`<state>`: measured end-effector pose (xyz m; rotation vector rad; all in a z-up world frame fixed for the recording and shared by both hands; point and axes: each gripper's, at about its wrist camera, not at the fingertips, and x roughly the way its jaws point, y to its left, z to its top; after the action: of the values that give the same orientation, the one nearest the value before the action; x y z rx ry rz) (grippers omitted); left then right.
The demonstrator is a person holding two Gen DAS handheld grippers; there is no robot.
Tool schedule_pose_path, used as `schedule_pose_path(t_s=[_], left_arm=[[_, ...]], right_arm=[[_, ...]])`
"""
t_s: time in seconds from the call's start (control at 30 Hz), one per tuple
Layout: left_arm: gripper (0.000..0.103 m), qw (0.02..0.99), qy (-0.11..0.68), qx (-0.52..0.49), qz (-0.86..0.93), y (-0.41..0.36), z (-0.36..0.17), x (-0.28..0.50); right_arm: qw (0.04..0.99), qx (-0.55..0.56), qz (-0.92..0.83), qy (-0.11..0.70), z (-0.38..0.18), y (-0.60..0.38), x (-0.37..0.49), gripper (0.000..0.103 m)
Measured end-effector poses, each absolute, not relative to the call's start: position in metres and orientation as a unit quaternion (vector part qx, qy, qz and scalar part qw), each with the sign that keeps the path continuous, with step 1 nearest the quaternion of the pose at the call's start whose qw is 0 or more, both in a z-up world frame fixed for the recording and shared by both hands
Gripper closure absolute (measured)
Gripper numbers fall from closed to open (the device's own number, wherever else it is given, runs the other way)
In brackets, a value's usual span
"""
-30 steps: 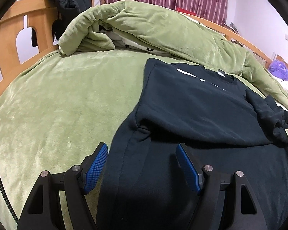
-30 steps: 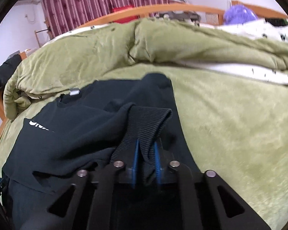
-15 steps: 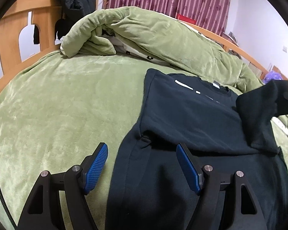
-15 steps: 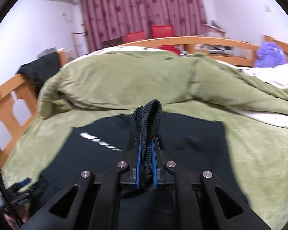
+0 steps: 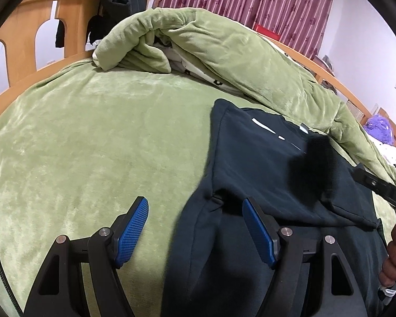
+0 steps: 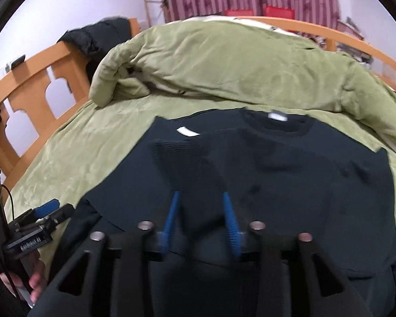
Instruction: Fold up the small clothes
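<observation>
We have the sweatshirt lying flat on the bed, collar toward 12 o'clock, and our right gripper is opening with the ribbed cuff loose between its pads, no longer pinched. Released this high, the sleeve may land skewed toward 10 o'clock or bunch. Our left gripper hangs open and empty over the hem at 6 o'clock, so nothing pins the cloth.

Your left black two-finger gripper with blue ribbed pads sits wide open, angled downward, nothing clamped. Your right black gripper is opening, its pads clear of the cloth.
</observation>
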<state>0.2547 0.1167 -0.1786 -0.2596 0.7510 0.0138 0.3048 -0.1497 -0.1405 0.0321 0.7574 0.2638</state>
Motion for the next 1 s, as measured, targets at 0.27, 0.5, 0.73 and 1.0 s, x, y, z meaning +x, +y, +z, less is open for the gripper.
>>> schedule_pose_path(t_s=[0.27,0.5,0.73,1.0], left_arm=[[0.031,0.923,0.374,-0.088,-0.028,0.085,-0.182,0.256],[0.031,0.908,0.395,-0.115,-0.077,0.053,-0.178,0.271],[0.032,0.914,0.392,-0.064,-0.082,0.009,-0.17,0.292],[0.042,0.91,0.4,-0.075,-0.08,-0.004,-0.181,0.314]], right_arm=[[0.935,0.054,0.057,0.347,-0.143,-0.253,0.269,0.058],[0.937,0.069,-0.021,0.341,-0.165,-0.338,0.248,0.058],[0.931,0.109,-0.039,0.347,-0.169,-0.378,0.251,0.058],[0.93,0.107,-0.045,0.35,-0.175,-0.393,0.246,0.058]])
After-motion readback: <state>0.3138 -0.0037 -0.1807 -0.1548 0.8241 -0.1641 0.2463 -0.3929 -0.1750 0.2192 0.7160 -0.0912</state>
